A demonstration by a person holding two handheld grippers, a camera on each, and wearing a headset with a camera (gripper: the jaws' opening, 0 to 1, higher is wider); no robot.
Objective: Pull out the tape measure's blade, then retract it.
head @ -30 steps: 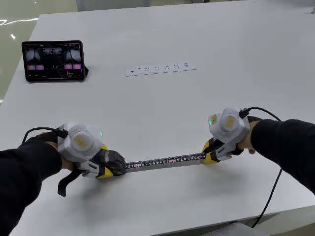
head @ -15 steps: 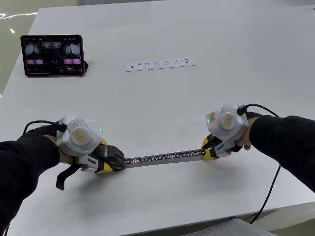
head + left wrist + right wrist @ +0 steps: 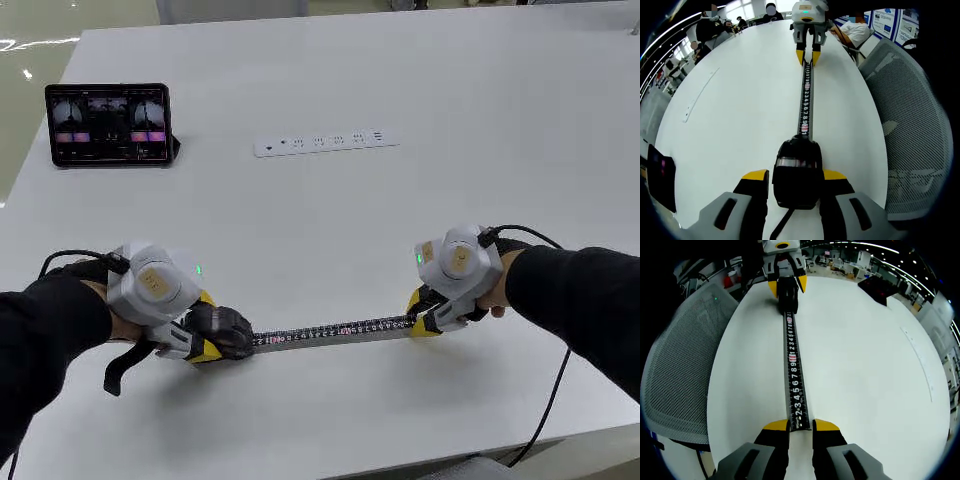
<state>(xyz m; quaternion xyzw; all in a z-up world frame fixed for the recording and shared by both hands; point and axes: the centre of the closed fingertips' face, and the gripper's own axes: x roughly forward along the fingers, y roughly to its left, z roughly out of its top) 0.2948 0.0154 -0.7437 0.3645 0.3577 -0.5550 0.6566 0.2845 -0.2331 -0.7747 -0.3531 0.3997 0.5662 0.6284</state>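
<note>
black tape measure (image 3: 796, 172), white-numbered blade (image 3: 792, 370), yellow fingers (image 3: 776, 426)

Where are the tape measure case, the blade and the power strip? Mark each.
tape measure case (image 3: 797, 172), left gripper view, top of black housing.
blade (image 3: 793, 371), right gripper view, numbered face.
power strip (image 3: 325, 141), head view, its middle.

**Quick headcount of the bench**

One white table (image 3: 450, 120). On it there's one tape measure (image 3: 225, 332) with one blade (image 3: 335, 330), one tablet (image 3: 108, 123) far left, and one power strip (image 3: 326, 141) far middle. Grippers come to two: one left gripper (image 3: 212, 328), one right gripper (image 3: 418, 312). Two black cables (image 3: 552, 395), one per gripper. One mesh chair (image 3: 910, 125) on the near side.
</note>
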